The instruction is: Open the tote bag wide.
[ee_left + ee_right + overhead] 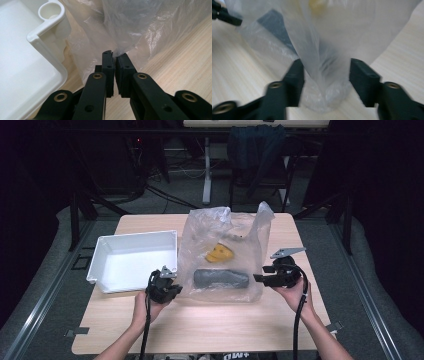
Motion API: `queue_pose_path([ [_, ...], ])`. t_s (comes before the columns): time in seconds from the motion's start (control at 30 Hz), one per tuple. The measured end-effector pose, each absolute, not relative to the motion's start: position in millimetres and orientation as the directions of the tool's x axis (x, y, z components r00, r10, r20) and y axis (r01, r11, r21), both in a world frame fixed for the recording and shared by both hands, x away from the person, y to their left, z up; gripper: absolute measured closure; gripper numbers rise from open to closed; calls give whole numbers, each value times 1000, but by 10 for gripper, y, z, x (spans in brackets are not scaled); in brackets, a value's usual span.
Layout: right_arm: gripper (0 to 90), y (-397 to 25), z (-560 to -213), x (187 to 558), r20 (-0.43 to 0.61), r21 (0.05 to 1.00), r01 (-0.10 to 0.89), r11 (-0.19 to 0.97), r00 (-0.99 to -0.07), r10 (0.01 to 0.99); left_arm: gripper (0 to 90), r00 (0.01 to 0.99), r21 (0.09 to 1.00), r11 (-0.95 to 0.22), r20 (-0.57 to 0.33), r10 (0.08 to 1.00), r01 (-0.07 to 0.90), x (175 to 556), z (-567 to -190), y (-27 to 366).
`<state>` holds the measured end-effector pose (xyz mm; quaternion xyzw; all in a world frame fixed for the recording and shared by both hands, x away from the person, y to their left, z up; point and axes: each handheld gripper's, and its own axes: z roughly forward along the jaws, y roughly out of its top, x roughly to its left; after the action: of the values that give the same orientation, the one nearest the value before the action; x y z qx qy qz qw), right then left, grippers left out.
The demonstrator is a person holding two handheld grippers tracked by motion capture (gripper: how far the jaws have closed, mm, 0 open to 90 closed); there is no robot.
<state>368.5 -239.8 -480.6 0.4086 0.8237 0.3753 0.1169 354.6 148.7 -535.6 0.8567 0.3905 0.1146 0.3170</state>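
Observation:
A clear plastic bag (220, 255) lies on the wooden table, holding a dark grey roll (220, 279) and a yellow piece (220, 253). My left gripper (170, 287) pinches the bag's near left corner; in the left gripper view its jaws are closed on a fold of the plastic bag (120, 32), with the left gripper (114, 56) right beside the white bin. My right gripper (259, 278) stands open at the bag's near right corner. In the right gripper view the right gripper (326, 71) has a bunch of the bag's film (322, 50) between its spread jaws.
A white plastic bin (134, 261) stands left of the bag, its corner (47, 32) close to my left gripper. Bare wooden table (200, 325) lies in front of the bag. A chair and desk legs stand beyond the table's far edge.

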Motion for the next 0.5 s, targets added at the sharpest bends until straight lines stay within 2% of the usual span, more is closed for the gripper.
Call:
queue_pose_path([
  [0.07, 769, -2350, -4820, 3688, 108, 717, 583, 382, -634, 766, 793, 680, 640, -499, -51, 732, 584, 3529, -5330, 1485],
  [0.1, 831, -2334, -4839, 3691, 102, 705, 591, 393, -633, 768, 737, 685, 646, -503, -42, 728, 574, 3516, -5306, 1480],
  [0.13, 888, -2315, -4904, 3707, 95, 688, 597, 413, -638, 764, 613, 683, 658, -500, -30, 730, 563, 3498, -5277, 1472],
  [0.17, 888, -2315, -4904, 3707, 95, 688, 597, 413, -638, 764, 613, 676, 674, -490, -20, 737, 554, 3478, -5236, 1473],
  [0.23, 899, -2322, -4966, 3709, 105, 665, 615, 424, -639, 762, 534, 645, 742, -444, 20, 764, 502, 3405, -5076, 1468],
  [0.27, 899, -2322, -4966, 3709, 105, 665, 615, 424, -639, 762, 508, 645, 742, -444, 20, 764, 502, 3405, -5076, 1468],
  [0.37, 900, -2323, -4985, 3712, 122, 648, 628, 432, -644, 755, 495, 619, 792, -414, 59, 783, 449, 3352, -4925, 1480],
  [0.5, 900, -2279, -5089, 3751, 137, 616, 637, 463, -666, 734, 486, 603, 787, -406, 54, 796, 465, 3453, -4936, 1456],
])
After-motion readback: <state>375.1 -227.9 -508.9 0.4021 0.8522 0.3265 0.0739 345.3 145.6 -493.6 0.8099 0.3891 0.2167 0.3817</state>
